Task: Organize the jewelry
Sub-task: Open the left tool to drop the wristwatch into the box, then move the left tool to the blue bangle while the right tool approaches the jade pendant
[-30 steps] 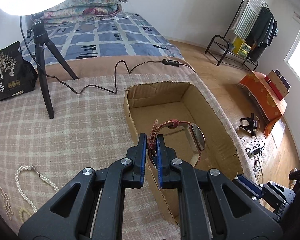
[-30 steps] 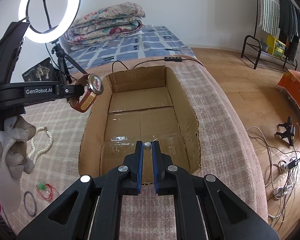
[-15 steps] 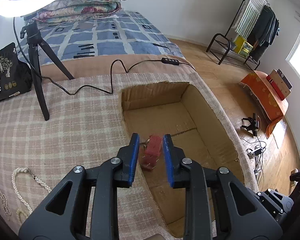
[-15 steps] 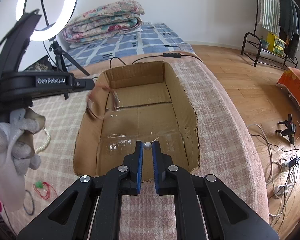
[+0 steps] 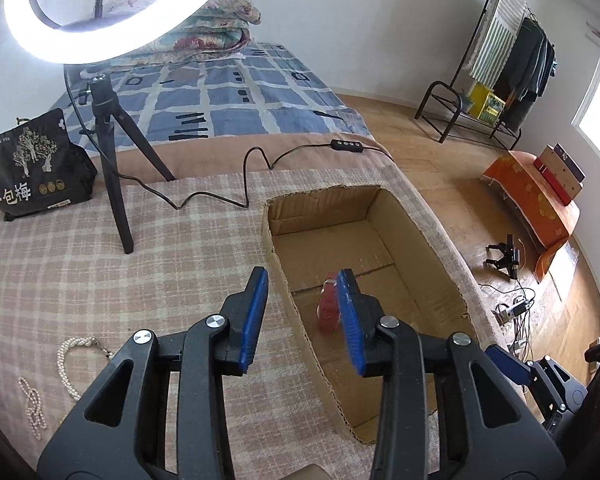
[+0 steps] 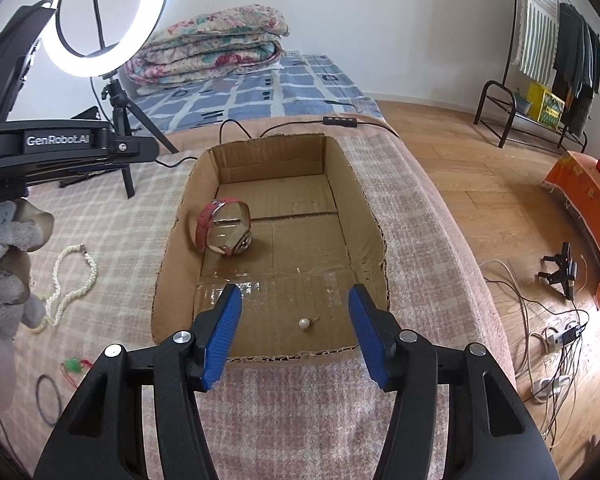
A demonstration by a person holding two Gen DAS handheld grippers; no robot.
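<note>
A red-strapped watch [image 6: 224, 227] lies on the floor of the open cardboard box [image 6: 370, 216]; in the left wrist view the watch [image 5: 327, 307] shows partly behind my finger. A pearl earring [image 6: 305, 323] lies near the box's front wall. My left gripper [image 5: 302, 320] is open and empty above the box's left wall [image 5: 296, 304]. My right gripper [image 6: 296, 330] is open and empty over the box's front edge. Pearl necklaces [image 5: 74, 354] [image 6: 74, 276] lie on the plaid cloth left of the box.
A ring light on a tripod [image 5: 114, 168] and its cable [image 5: 256, 156] stand behind the box. A black snack bag [image 5: 34, 166] sits at the far left. A black hair tie [image 6: 48, 400] and a green-red trinket [image 6: 74, 365] lie at front left. The table edge drops off on the right.
My left gripper opened and the watch fell into the box. My right gripper opened and the pearl earring dropped onto the box floor.
</note>
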